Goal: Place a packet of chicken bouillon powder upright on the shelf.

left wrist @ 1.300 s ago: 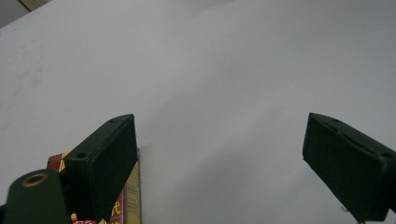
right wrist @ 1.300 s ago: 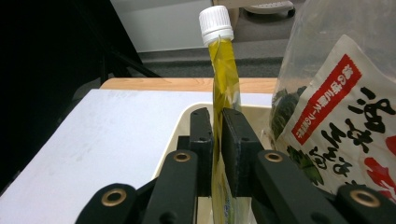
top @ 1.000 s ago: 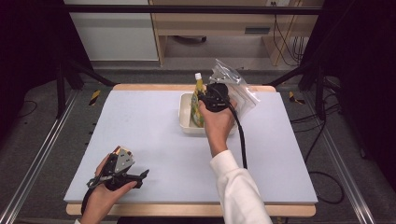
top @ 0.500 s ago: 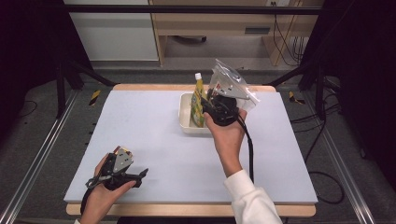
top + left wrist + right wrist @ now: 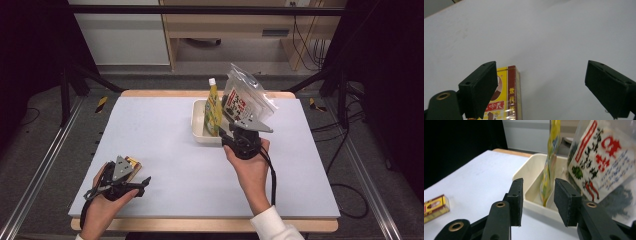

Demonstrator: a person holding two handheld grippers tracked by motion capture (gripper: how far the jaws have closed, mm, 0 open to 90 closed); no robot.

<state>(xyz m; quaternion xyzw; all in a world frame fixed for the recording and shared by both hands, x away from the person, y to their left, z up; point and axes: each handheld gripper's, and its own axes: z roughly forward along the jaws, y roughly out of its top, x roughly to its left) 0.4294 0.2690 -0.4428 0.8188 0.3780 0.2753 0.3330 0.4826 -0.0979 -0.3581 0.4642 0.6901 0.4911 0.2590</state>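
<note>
The table's (image 5: 165, 130) middle lies open; the tray (image 5: 199, 131), bottle (image 5: 213, 107) and bag (image 5: 245, 100) crowd its far edge.

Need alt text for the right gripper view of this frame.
The right claw, open with nothing between its black pads, faces a cream tray holding an upright yellow squeeze bottle. A clear printed bag of dark dried food stands at right; a small yellow box lies far left.

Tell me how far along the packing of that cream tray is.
Done: the yellow pouch stands in the cream tray, and the seaweed bag is upright at its right side. In hand: nothing; the right gripper, jaws just opened, is empty. Left: the yellow and red box lies on the table by the open left gripper, ungripped.
</note>
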